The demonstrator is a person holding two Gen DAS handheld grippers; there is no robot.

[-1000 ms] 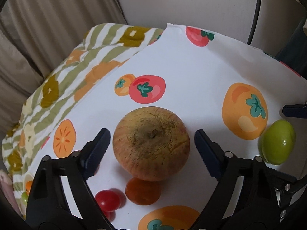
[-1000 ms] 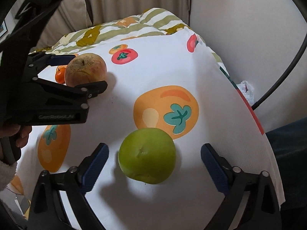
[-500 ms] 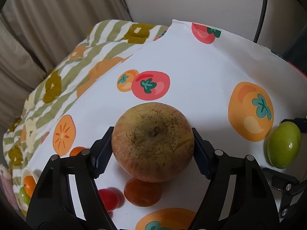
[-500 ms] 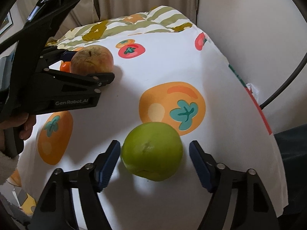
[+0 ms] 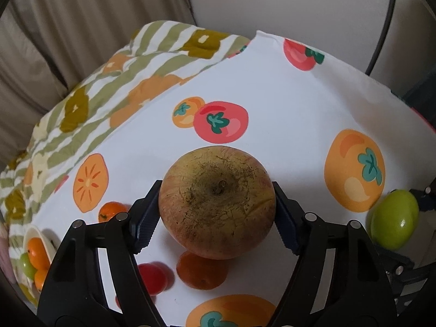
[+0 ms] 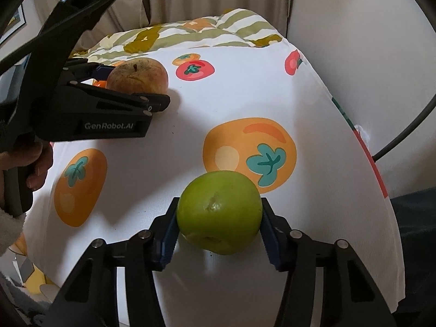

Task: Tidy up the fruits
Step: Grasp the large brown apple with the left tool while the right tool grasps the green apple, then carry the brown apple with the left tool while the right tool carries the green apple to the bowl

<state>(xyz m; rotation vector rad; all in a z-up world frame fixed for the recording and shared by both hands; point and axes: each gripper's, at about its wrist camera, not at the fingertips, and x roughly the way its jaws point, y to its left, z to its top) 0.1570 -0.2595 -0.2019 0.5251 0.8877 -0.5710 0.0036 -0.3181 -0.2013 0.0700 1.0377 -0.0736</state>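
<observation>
**Both tongs on fruit, neither lifted yet**

The desk [image 6: 313, 103], under a white cloth printed with persimmons and tomatoes, carries everything. A striped green cloth [image 5: 114, 81] covers its far end.

The big apple [image 5: 218, 201], russet and reddish, sits near the middle of the cloth between the left tongs [image 5: 216, 216]. Both pads press its flanks, so the tongs have closed on it while standing fairly wide. The green fruit [image 6: 219, 212] lies nearer the desk's right edge, between the right tongs [image 6: 218, 227]. Those jaws are closing, and the pads appear to touch its sides.

At the left edge a bowl [image 5: 27, 231] holds small orange and green fruits, the likely goal. A loose tangerine [image 5: 201, 271] and a small red fruit [image 5: 151, 278] lie just under the apple, and another tangerine [image 5: 110, 209] sits off to the left.

Likely risks: the apple is wide and round, gripped near its widest part, so a tilt on lifting could let it roll out and knock the small fruits beneath. The green fruit is smooth, and if raised before the jaws settle it might slip toward the near desk edge.

Both tongs slant steeply down at the desk, side by side. The left hand [image 6: 38, 163] wraps its handle, with a fuzzy sleeve at the wrist.
</observation>
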